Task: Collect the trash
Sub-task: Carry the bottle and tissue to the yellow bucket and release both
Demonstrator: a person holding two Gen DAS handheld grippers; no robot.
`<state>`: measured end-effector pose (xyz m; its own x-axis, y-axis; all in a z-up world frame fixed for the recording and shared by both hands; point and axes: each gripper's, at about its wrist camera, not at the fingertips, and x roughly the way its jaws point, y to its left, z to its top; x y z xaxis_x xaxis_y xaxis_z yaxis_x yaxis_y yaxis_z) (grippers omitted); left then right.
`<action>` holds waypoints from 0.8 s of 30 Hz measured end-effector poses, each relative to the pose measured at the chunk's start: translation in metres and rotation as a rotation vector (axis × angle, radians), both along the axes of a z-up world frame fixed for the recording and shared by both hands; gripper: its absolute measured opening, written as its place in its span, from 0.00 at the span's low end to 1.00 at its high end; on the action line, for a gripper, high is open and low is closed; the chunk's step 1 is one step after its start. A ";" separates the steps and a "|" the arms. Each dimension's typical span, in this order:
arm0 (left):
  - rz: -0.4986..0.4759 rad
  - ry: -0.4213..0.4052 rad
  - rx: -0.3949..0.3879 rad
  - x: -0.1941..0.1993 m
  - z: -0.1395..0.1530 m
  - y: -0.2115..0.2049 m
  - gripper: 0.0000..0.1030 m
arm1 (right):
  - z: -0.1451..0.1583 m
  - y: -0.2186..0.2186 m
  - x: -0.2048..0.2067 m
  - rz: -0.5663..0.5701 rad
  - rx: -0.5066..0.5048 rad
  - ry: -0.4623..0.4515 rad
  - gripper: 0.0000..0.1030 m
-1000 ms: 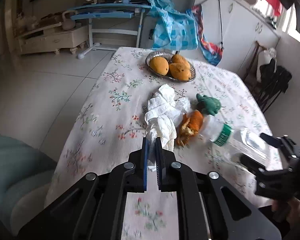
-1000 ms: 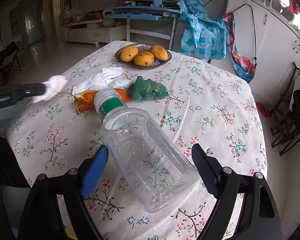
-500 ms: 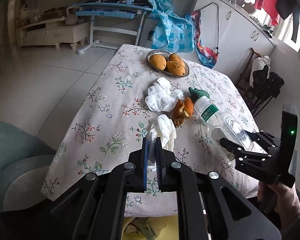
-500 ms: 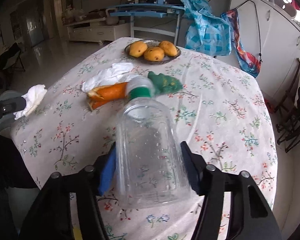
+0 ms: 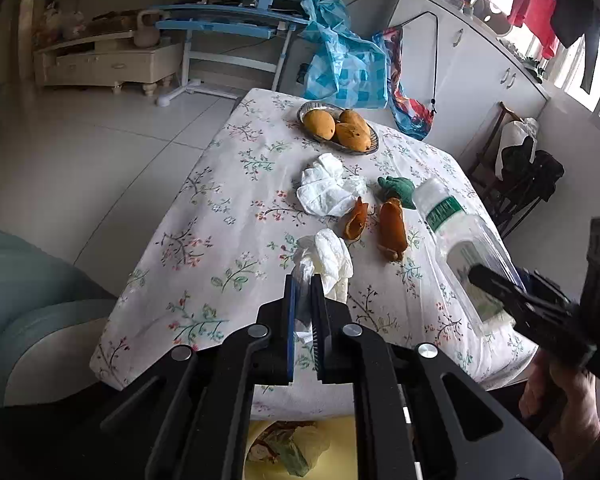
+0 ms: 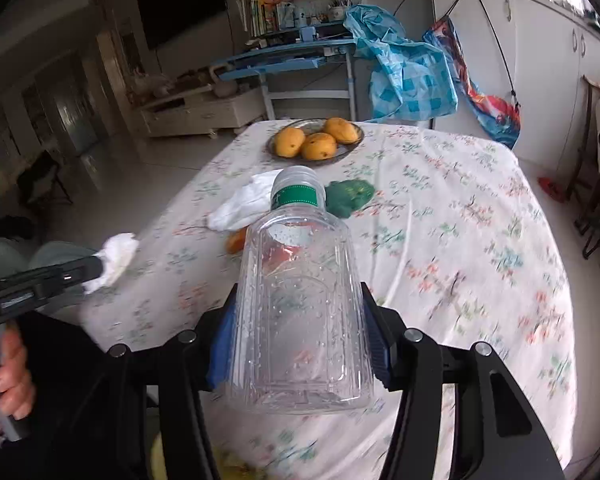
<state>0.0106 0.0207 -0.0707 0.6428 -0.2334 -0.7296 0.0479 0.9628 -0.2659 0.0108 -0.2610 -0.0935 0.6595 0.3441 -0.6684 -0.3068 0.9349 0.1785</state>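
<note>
Currently the bottle (image 6: 300, 312), clear plastic with a green neck band, sits between the right gripper (image 6: 300, 344) fingers (image 6: 220, 344), base toward the camera, neck pointing away. Both pads press its sides; it is held clear of the surface (image 6: 480, 240). From the left wrist view the bottle (image 5: 460, 248) shows to the right of the left fingers, with the right gripper (image 5: 540, 308) black against it and a hand (image 5: 560, 412) below.

Left gripper (image 5: 305, 300) fingers are nearly together, pinching a white tissue (image 5: 328, 260) whose bulk stands out past the tips. From the right wrist view the same tissue (image 6: 114, 256) sits at the left gripper (image 6: 88, 270) tip, left of the bottle, above the surface edge.

Ahead of the left fingers on the floral cloth: two orange peels (image 5: 380, 228), a second tissue wad (image 5: 328, 188) beyond them, a green crumpled wrapper (image 5: 398, 190) to its right. Farther ahead, a dish (image 5: 364, 150) with three mangoes (image 5: 336, 128).

Below the left fingers, past the near surface edge, a yellow bin (image 5: 344, 452) with crumpled stuff inside; contents not identifiable.
</note>
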 end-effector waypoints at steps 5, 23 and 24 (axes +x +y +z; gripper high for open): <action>0.000 0.005 -0.007 -0.010 -0.001 0.006 0.08 | 0.001 0.011 -0.033 0.052 0.042 0.014 0.52; -0.215 0.170 0.305 -0.102 -0.016 -0.038 0.08 | -0.054 0.083 -0.139 0.388 -0.086 0.284 0.53; -0.229 0.187 0.317 -0.108 -0.019 -0.039 0.08 | -0.057 0.084 -0.139 0.392 -0.096 0.302 0.54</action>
<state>-0.0973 -0.0187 -0.0893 0.4507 -0.1000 -0.8871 0.2489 0.9684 0.0173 -0.1285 -0.1769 -0.1509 0.2650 0.4547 -0.8503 -0.5857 0.7764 0.2326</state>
